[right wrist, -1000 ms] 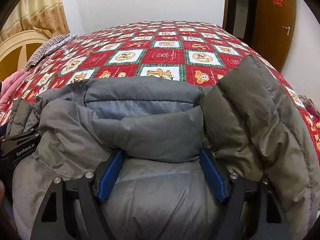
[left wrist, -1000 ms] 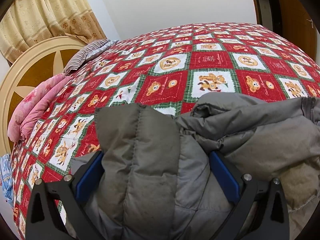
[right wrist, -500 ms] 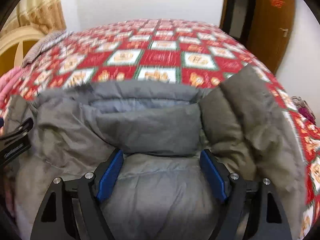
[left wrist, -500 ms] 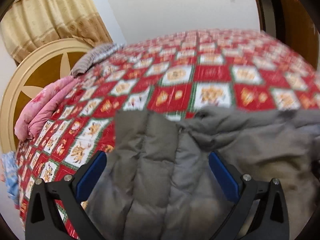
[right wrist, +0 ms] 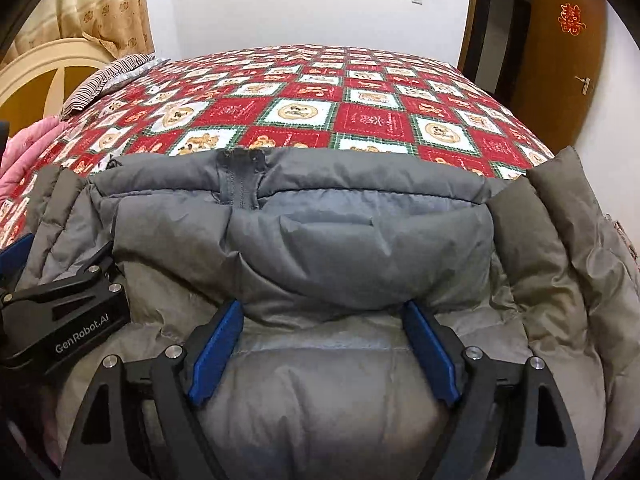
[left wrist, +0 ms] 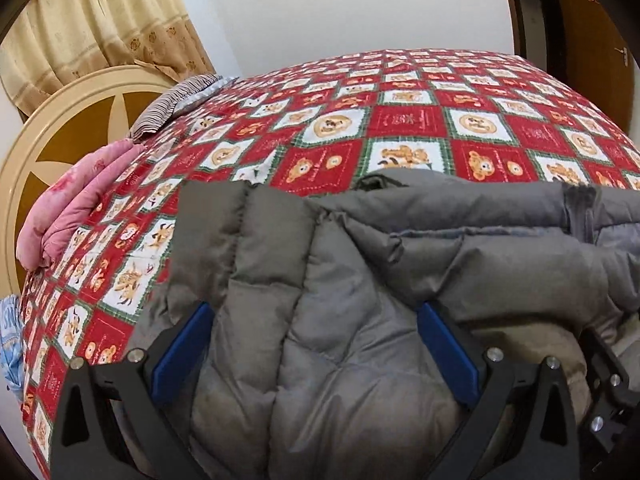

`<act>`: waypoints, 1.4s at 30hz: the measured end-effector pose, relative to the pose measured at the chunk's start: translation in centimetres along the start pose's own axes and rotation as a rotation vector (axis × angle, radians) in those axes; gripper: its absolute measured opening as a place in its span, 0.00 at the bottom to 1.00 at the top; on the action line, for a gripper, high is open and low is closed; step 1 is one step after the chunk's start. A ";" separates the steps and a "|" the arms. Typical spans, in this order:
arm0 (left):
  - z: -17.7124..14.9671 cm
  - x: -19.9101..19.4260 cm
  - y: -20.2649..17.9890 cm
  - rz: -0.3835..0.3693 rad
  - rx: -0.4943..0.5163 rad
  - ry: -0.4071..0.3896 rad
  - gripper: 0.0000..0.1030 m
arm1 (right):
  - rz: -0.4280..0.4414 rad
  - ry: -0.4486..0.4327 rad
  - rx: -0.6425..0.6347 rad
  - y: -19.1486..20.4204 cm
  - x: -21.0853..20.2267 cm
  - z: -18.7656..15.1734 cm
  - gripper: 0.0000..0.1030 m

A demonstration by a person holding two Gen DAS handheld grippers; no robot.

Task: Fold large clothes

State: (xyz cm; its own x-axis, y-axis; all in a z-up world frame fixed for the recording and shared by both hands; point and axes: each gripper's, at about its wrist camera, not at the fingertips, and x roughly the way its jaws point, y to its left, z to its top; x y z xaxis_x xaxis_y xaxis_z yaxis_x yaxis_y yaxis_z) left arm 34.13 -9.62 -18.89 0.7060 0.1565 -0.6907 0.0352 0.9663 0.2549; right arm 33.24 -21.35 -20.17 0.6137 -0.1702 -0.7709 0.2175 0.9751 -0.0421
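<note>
1. Jacket (left wrist: 340,300) lies bunched at the near edge of the bed (left wrist: 400,120), now lower than a second ago; left gripper (left wrist: 316,344) jaws spread wide around a sleeve.
2. Right gripper (right wrist: 320,344) jaws likewise gape astride the folded bulk, suggesting a fold just laid down.

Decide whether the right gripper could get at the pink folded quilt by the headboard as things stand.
Probably not: the right gripper is full of grey padded jacket, and the left gripper stands between it and the pink folded quilt.
</note>
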 end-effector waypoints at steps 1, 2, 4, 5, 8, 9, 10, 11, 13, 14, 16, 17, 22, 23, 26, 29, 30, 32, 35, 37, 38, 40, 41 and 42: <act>0.0 0.1 -0.1 0.001 0.000 0.001 1.00 | -0.002 0.002 0.001 0.0 0.2 0.0 0.82; -0.1 0.1 -0.2 0.003 0.000 0.003 1.00 | -0.005 0.003 -0.001 0.0 0.3 0.0 0.82; 0.0 0.2 -0.4 0.009 0.004 0.005 1.00 | -0.014 0.007 -0.007 0.2 0.4 -0.2 0.83; -0.1 0.2 -0.5 0.013 0.006 0.004 1.00 | -0.018 0.010 -0.010 0.2 0.5 -0.1 0.83; -0.1 0.2 -0.6 0.012 0.005 0.006 1.00 | -0.029 0.015 -0.018 0.4 0.8 -0.1 0.84; -0.1 0.2 -0.6 0.014 0.007 0.006 1.00 | -0.033 0.017 -0.021 0.4 0.8 -0.1 0.84; -0.1 0.2 -0.6 0.015 0.008 0.006 1.00 | -0.038 0.018 -0.025 0.5 0.9 -0.1 0.85; -0.1 0.2 -0.6 0.015 0.008 0.006 1.00 | -0.041 0.020 -0.028 0.6 1.0 -0.1 0.85; 0.0 0.2 -0.5 0.012 0.006 0.006 1.00 | -0.047 0.022 -0.032 0.7 1.1 -0.1 0.85; 0.0 0.2 -0.5 0.011 0.006 0.006 1.00 | -0.049 0.022 -0.034 0.7 1.1 -0.1 0.85; 0.0 0.2 -0.6 0.009 0.006 0.008 1.00 | -0.052 0.021 -0.036 0.7 1.1 -0.2 0.85; 0.0 0.2 -0.5 0.009 0.006 0.009 1.00 | -0.053 0.021 -0.037 0.8 1.1 -0.2 0.85; -0.4 -1.8 1.2 0.037 -0.004 0.002 1.00 | -0.058 0.024 -0.046 0.8 1.1 -0.2 0.85; -0.6 -2.7 2.1 0.032 -0.017 -0.003 1.00 | -0.060 0.025 -0.048 0.9 1.1 -0.1 0.85; -2.3 -6.0 5.6 0.033 -0.042 -0.030 1.00 | -0.056 0.041 -0.060 0.8 0.6 -0.1 0.85; -5.1 -8.4 9.2 0.045 -0.066 -0.047 1.00 | -0.063 0.026 -0.091 1.0 -2.7 -1.3 0.86; -5.8 -8.7 10.1 0.045 -0.076 -0.040 1.00 | -0.056 0.009 -0.102 1.1 -4.2 -2.1 0.86; -7.9 -8.7 11.8 0.025 -0.112 -0.001 1.00 | -0.061 -0.016 -0.120 1.1 -6.2 -4.1 0.87; -9.8 -7.4 12.2 -0.019 -0.148 0.062 1.00 | -0.086 -0.056 -0.149 1.5 -7.4 -6.8 0.87; -10.6 -6.5 11.6 -0.044 -0.159 0.095 1.00 | -0.105 -0.083 -0.156 1.7 -7.2 -7.8 0.88; -10.8 -6.1 11.3 -0.053 -0.166 0.100 1.00 | -0.107 -0.088 -0.155 1.8 -6.9 -8.1 0.88; -11.2 -6.0 10.9 -0.052 -0.175 0.083 1.00 | -0.110 -0.093 -0.161 1.8 -6.6 -8.2 0.88; -11.3 -6.0 10.8 -0.054 -0.177 0.083 1.00 | -0.111 -0.094 -0.164 1.8 -6.4 -8.3 0.89; -11.5 -5.9 10.8 -0.062 -0.188 0.082 1.00 | -0.112 -0.095 -0.165 1.8 -6.4 -8.3 0.89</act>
State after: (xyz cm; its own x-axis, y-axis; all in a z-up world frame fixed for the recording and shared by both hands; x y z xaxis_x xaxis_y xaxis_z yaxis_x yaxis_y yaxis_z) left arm 22.27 2.22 -19.85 0.6463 0.1047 -0.7559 -0.0613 0.9945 0.0853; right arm 23.41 -17.30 -20.55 0.6629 -0.2838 -0.6929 0.1659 0.9581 -0.2336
